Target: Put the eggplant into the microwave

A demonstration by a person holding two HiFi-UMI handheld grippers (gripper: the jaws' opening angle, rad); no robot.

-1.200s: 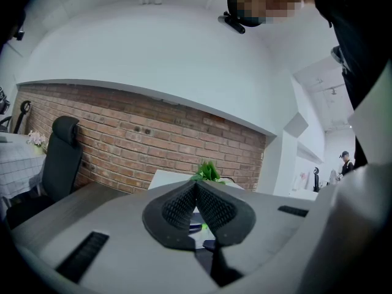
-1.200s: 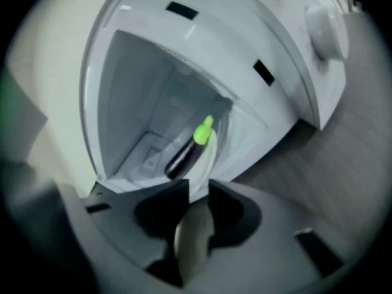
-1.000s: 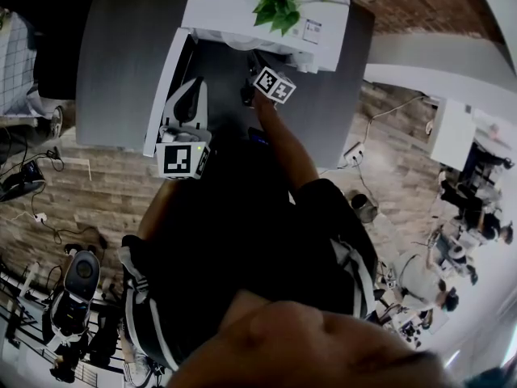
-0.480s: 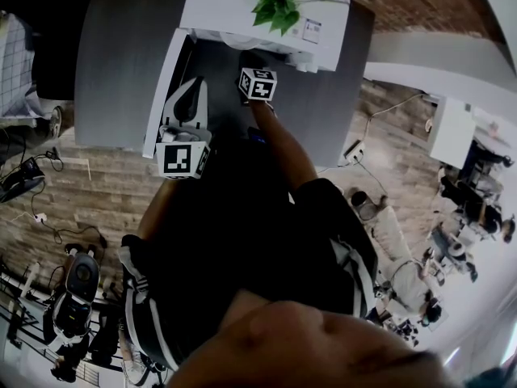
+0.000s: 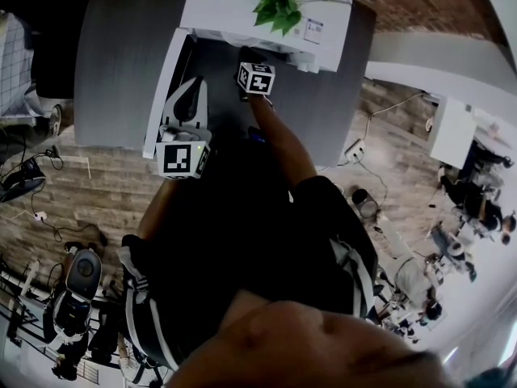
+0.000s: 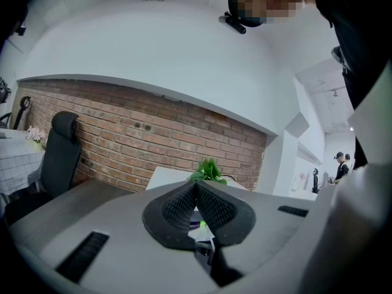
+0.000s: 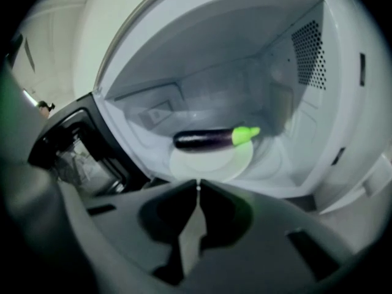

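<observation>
A dark purple, green-capped eggplant (image 7: 205,139) lies inside the open white microwave (image 7: 306,72). The right gripper (image 7: 198,182) has just been closing, tips together, empty; the left gripper (image 6: 196,184) is pressed together.

The right arm (image 5: 283,140) stretches forward from the shoulder, bare forearm extended, and carries the right gripper (image 7: 198,182) tilted downward. Its jaws have just been closing and now meet at the tips with nothing between them. Its marker cube (image 5: 256,78) sits at the far end of the arm. The left arm (image 5: 155,210) is bent and kept nearer the body. It holds the left gripper (image 6: 196,184) roughly level, jaws pressed together at the tips and empty.
</observation>
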